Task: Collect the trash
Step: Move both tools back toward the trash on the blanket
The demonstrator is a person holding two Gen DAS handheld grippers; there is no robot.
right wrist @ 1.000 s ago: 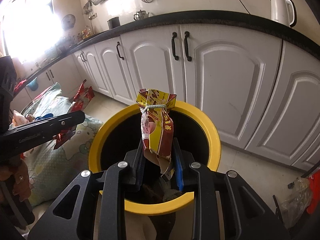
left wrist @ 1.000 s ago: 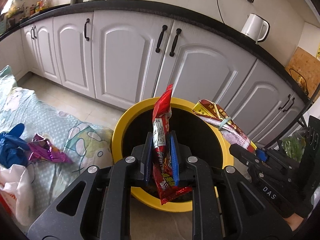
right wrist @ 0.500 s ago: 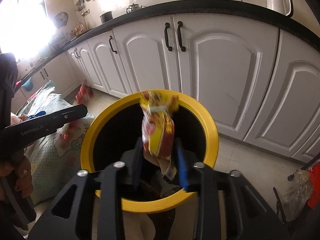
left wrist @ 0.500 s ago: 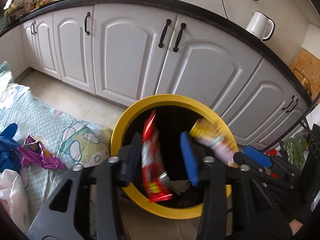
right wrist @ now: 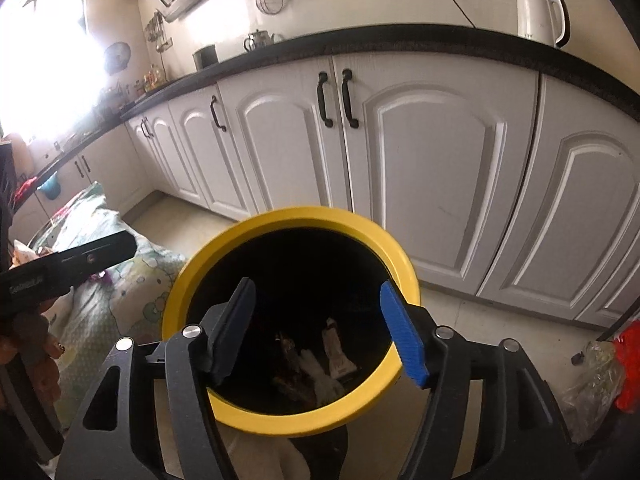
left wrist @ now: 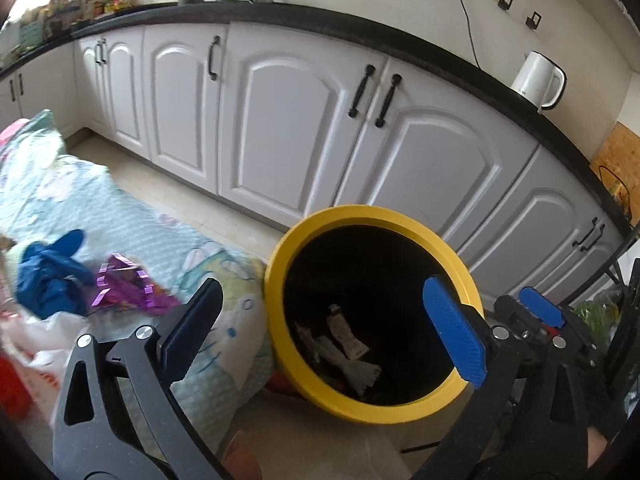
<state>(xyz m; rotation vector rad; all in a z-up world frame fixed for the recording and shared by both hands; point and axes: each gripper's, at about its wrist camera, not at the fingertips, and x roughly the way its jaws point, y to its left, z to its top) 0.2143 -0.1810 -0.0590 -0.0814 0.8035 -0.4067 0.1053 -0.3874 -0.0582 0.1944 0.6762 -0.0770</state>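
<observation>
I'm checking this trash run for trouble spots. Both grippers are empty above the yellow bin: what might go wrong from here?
1. The left gripper and right gripper, jaws just opened with nothing between them, hang close together over the yellow bin; they may collide when pulling away.
2. The purple wrapper lies against the blue cloth on the patterned sheet; a grab could catch fabric too.

So the yellow-rimmed bin (left wrist: 276, 280) stands upright just in front of the white cabinets (left wrist: 288, 128), black inside, crumpled wrappers (right wrist: 308, 368) piled at the bottom. A purple foil wrapper (left wrist: 124, 288) lies on the patterned cloth left of the bin.
</observation>
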